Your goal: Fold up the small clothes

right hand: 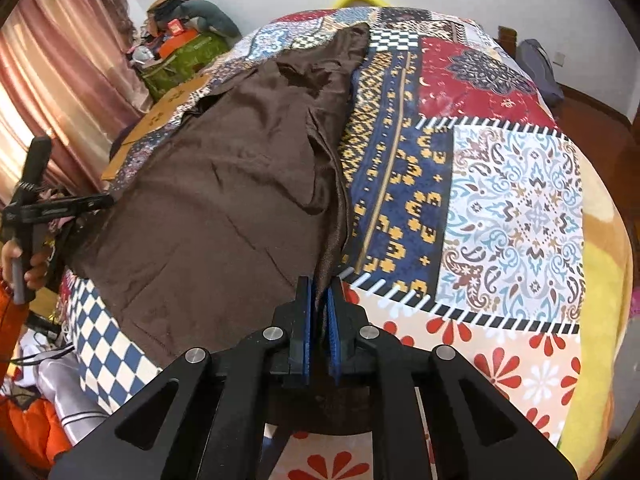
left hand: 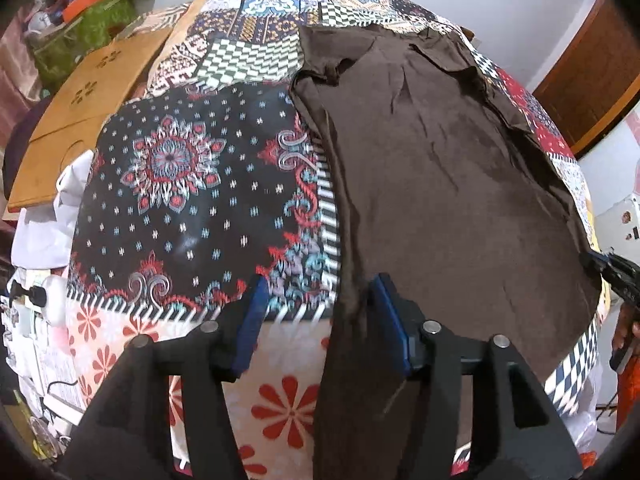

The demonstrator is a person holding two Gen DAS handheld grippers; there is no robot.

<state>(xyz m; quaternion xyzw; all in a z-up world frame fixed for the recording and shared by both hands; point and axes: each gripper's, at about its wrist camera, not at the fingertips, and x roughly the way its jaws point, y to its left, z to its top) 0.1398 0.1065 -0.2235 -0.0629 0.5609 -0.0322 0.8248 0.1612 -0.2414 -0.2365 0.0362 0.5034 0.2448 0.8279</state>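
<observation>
Here the right gripper (right hand: 319, 312) is clamped on the near edge of the brown garment (right hand: 224, 200), while the left gripper (left hand: 316, 312) stands open astride the other near edge. From both, the garment runs lengthwise away across the patchwork bedspread (right hand: 500, 184).

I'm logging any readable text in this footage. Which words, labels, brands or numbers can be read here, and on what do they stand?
No text can be read in either view.
Left gripper: pale lettering along its side bar in the right wrist view, too blurred to read.
Orange box: a red-and-white label, too small to read.
Green bag: pale markings, too blurred to read.
Cardboard sheet: cut-out shapes only, no letters.
</observation>
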